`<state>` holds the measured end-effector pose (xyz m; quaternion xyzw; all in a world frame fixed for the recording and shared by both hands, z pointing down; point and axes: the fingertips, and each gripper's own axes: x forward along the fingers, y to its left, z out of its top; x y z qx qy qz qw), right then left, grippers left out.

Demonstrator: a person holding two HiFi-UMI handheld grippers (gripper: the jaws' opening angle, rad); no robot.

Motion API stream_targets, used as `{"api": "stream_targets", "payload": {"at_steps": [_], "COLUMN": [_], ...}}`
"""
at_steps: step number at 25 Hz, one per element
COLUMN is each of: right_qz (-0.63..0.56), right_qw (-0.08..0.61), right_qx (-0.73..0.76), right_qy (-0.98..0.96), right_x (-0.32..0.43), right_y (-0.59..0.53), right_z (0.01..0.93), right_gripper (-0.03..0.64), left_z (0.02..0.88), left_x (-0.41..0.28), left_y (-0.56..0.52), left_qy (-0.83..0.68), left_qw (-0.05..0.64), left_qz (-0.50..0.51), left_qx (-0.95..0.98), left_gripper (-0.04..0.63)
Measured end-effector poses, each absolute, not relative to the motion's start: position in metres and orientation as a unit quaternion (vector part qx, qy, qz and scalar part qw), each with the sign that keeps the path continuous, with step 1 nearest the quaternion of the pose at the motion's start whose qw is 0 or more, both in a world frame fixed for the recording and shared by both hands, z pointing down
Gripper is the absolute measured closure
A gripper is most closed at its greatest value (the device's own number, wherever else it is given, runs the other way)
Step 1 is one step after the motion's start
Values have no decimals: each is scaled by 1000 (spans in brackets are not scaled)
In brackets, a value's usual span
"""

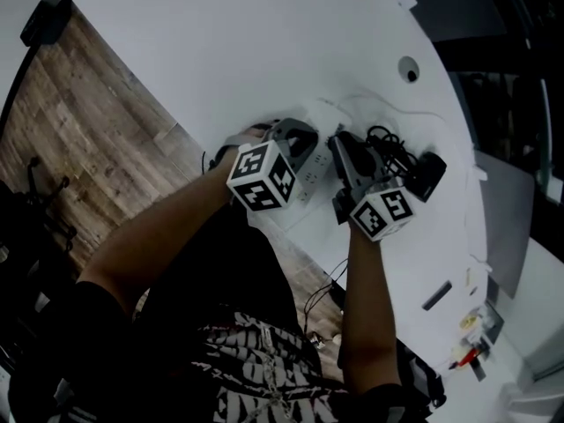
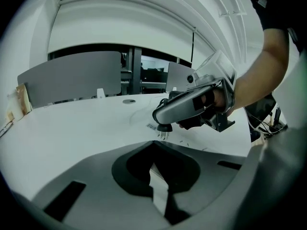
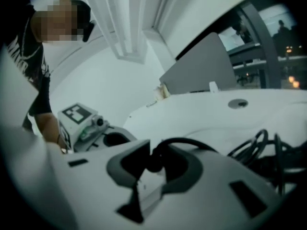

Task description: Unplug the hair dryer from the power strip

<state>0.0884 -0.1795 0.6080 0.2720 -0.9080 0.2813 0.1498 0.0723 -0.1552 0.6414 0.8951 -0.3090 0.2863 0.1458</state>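
Left gripper view: pinched the power strip (image 2: pixel 159 191) narrowly in the left gripper (image 2: pixel 156 169); clamped the plug (image 2: pixel 165 127), prongs (image 2: pixel 163 135) bare and clear of the strip, in the right gripper (image 3: pixel 151 169). Might have dropped it through a slackening pinch, or tugged the hair dryer (image 1: pixel 429 176) by its tangled cord (image 1: pixel 386 144).

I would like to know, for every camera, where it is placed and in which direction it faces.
Head view: on the person's head, facing steeply down at the white table; left forearm, right forearm, left gripper, right gripper show.
Left gripper view: on the left gripper, looking along its jaws across the table; right forearm shows.
Right gripper view: on the right gripper, looking along its jaws, shut on the plug; torso shows.
Shared: each gripper view shows the other gripper.
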Motion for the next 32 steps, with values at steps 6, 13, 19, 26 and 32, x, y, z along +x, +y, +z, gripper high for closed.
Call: {"api": "stream_targets", "payload": {"at_steps": [6, 13, 19, 26, 32], "right_qz": [132, 36, 39, 55, 147], "right_qw": [211, 230, 238, 222, 217], "right_qx": [275, 292, 315, 324, 339], "right_qy": [-929, -928, -918, -918, -904], "right_x": [74, 62, 65, 63, 72], "right_y": [-171, -168, -167, -173, -165], "right_z": [605, 608, 611, 615, 621], "right_gripper": [520, 512, 511, 511, 505], "left_z": [641, 643, 644, 642, 647], "left_x": [71, 71, 71, 69, 72], "left_y": [-154, -154, -154, -156, -150], "left_qy": [-295, -279, -267, -261, -266], "left_qw": [171, 203, 203, 221, 244], "left_qz": [286, 288, 299, 280, 280], "left_qx": [895, 894, 894, 897, 890], "left_gripper": [571, 572, 571, 572, 571]}}
